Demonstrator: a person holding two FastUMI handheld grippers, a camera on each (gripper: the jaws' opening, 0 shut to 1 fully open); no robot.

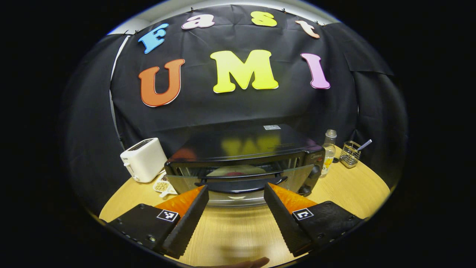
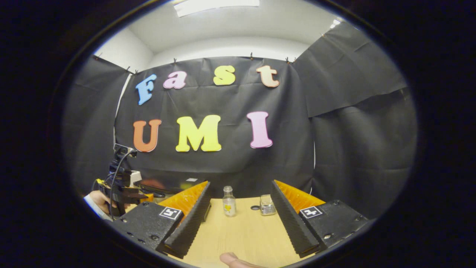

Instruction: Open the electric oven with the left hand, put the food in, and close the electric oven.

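The electric oven [image 1: 243, 163] is sitting toward the back of the wooden counter [image 1: 238, 230], a low, wide black box with a glossy top that is mirroring the booth wall behind it. Its long axis is running side to side across the left gripper view, and its glass door [image 1: 238, 178] is facing the camera, tilting outward at the top so that it is standing partly open. A dark bar handle [image 1: 241, 183] is running along the door's upper edge, and through the gap a pale round food item [image 1: 236, 171] with a reddish middle is lying inside the oven. Knobs are showing on the oven's right-hand end, though they are too dark to make out well. The left gripper [image 1: 236, 191] is hovering just in front of the oven's handle with its fingers spread wide and gripping nothing. A white toaster [image 1: 144, 159] is standing to the left of the oven, with a small white dish of pale beans [image 1: 162, 185] just in front of it. To the right of the oven a small clear glass bottle [image 1: 328, 152] is standing, and beyond it a wire holder [image 1: 350, 153] with a utensil handle sticking out. In the right gripper view the right gripper [image 2: 240, 190] is hanging well to the right of the oven, fingers wide apart and empty, pointing at the bottle.
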